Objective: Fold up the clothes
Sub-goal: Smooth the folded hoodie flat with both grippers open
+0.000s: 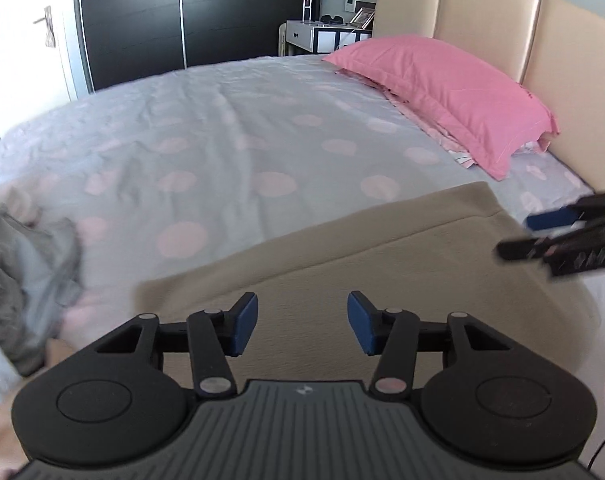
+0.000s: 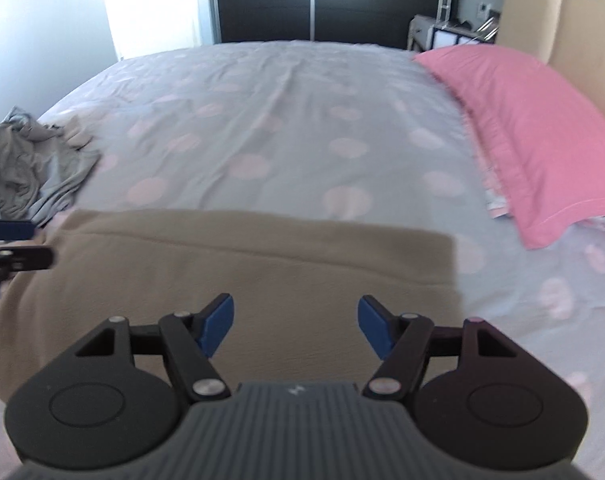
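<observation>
Beige garment [image 2: 242, 272]: near edge hidden under both gripper bodies, so the full outline can't be read. Grey clothes pile [image 1: 18, 272] motion-blurred in the left view and cut by the frame edge in both. Right gripper [image 1: 518, 236] cut off at the left view's right edge and smeared. Nightstand [image 1: 322, 36] items too small to identify. Pink pillow [image 2: 542, 136] clipped right.

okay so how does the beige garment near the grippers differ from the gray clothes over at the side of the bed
The beige garment lies flat with a straight folded edge; the gray clothes sit crumpled in a heap. The beige garment is directly below both open grippers, while the gray clothes lie off to their left. The beige garment covers more of the bed than the gray clothes. Both rest on the polka-dot bedsheet.
</observation>
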